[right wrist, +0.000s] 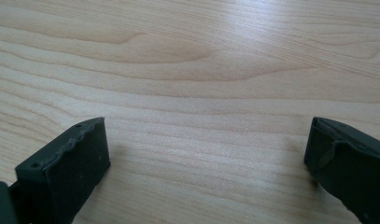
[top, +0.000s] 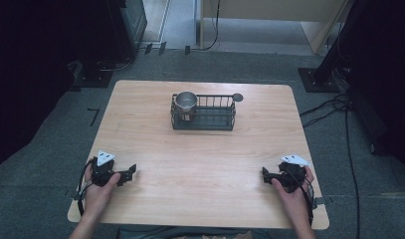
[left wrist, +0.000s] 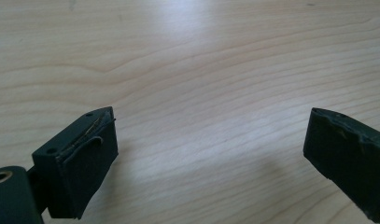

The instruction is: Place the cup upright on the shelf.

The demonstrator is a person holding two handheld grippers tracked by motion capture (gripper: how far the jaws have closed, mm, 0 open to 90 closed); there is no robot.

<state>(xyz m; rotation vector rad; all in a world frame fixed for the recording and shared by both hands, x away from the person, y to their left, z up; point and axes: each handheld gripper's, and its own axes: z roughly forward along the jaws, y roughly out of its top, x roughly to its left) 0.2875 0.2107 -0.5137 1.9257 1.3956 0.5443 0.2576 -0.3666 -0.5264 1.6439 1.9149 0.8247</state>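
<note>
While your two hands rest near the near edge of the wooden table (top: 155, 209), a black wire basket (top: 203, 113) stands well apart from them toward the far side, at about twelve o'clock from where you sit. A metal cup (top: 186, 101) stands upright in the basket's left end, its open mouth facing up. A small dark round disc (top: 237, 97) lies on the tabletop just beside the basket's far right corner, at about two o'clock from the cup; what it is cannot be told.

Your left hand (top: 98, 191) holds the left gripper (top: 132, 172) at about eight o'clock from the table's middle, its tips pointing inward toward three o'clock and its grey three-cornered plate (top: 105, 158) on top. Your right hand (top: 289, 191) holds the right gripper (top: 264, 172) at about four o'clock, its tips pointing inward toward nine o'clock, with its own grey plate (top: 294, 160) above it. A cable (top: 81, 186) trails from the left tool down past your wrist.

Seen from the left gripper's (left wrist: 211, 135) own camera, its jaws stand spread wide with bare wood grain between them and nothing pinched. Seen from the right gripper's (right wrist: 208, 142) camera, its jaws are likewise spread wide over bare tabletop, holding nothing. Both tools sit low over the wood; whether they touch it cannot be told.

Grey carpet (top: 50, 149) surrounds the table, and cables (top: 339, 107) run across it on the right
</note>
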